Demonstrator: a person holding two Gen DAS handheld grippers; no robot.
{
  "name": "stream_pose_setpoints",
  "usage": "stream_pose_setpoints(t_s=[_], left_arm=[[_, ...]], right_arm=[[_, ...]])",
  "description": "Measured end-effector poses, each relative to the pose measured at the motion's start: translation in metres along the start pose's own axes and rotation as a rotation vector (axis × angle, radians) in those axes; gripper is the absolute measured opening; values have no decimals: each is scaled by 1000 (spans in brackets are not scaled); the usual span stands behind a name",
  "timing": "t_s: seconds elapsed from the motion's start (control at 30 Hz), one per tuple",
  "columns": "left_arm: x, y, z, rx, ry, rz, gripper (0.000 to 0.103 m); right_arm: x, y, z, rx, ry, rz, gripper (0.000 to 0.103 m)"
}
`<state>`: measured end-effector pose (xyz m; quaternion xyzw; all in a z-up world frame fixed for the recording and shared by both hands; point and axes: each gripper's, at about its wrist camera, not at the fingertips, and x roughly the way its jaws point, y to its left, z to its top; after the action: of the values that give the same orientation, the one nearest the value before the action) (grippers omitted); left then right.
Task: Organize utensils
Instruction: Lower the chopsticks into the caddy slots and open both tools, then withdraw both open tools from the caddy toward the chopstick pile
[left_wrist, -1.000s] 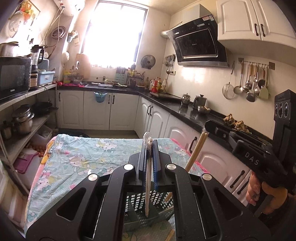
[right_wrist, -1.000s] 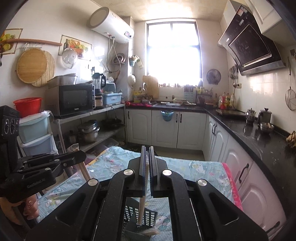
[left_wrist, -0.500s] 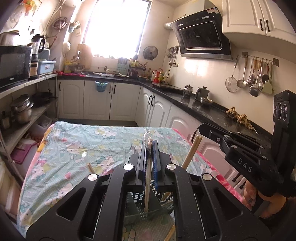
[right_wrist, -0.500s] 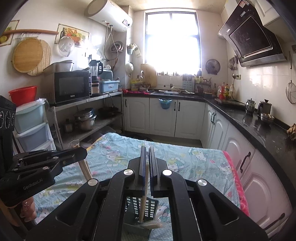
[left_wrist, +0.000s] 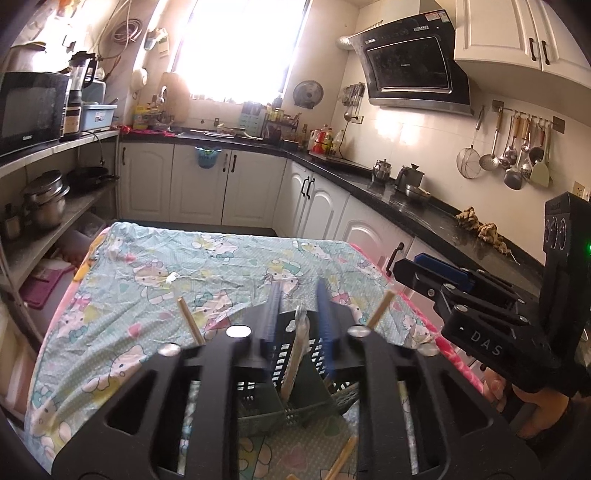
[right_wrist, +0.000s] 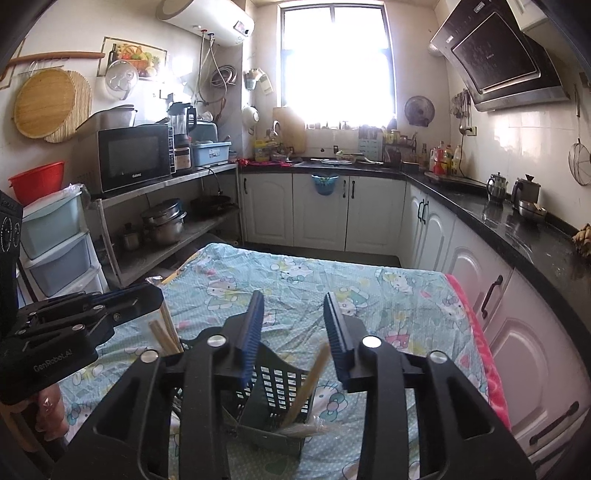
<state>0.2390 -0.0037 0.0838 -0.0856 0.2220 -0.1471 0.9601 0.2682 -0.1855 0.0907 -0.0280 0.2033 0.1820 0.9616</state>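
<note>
chopsticks (right_wrist: 308, 384) lean loose in basket (right_wrist: 273, 384) on cartoon cloth (right_wrist: 332, 288). both grippers, left (left_wrist: 297, 314) & right (right_wrist: 293, 325), just opened, pads apart. wrapped utensil (left_wrist: 295, 354) stands between left pads, untouched.

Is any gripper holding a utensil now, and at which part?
Nothing is held. Both the left gripper and the right gripper have just opened; their chopsticks stand loose in the black basket.

Above the slotted basket (left_wrist: 295, 387), the left hand-held gripper (left_wrist: 297, 325) has just been opening; a wrapped utensil (left_wrist: 293, 362) stands loose between its jaws.
</note>
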Motion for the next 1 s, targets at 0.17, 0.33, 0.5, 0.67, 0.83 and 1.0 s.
stream_pose_setpoints(t_s=[0.17, 0.33, 0.5, 0.67, 0.83, 1.0], left_arm=[[-7, 2, -1, -9, -8, 4, 32], [-22, 3, 2, -13, -41, 10, 51], [-38, 3, 6, -25, -74, 13, 67], [-53, 2, 5, -29, -91, 25, 83], [-67, -1, 1, -23, -106, 34, 92], [-79, -3, -4, -22, -114, 36, 92]], right_arm=[[-8, -4, -1, 5, -5, -4, 46], [-18, -8, -1, 12, -12, -10, 49], [-31, -11, -3, 17, -20, -10, 56], [-44, -12, -7, 14, -29, -8, 59], [-58, -10, -12, 7, -41, -4, 62], [-72, -7, -14, 4, -56, 1, 65]])
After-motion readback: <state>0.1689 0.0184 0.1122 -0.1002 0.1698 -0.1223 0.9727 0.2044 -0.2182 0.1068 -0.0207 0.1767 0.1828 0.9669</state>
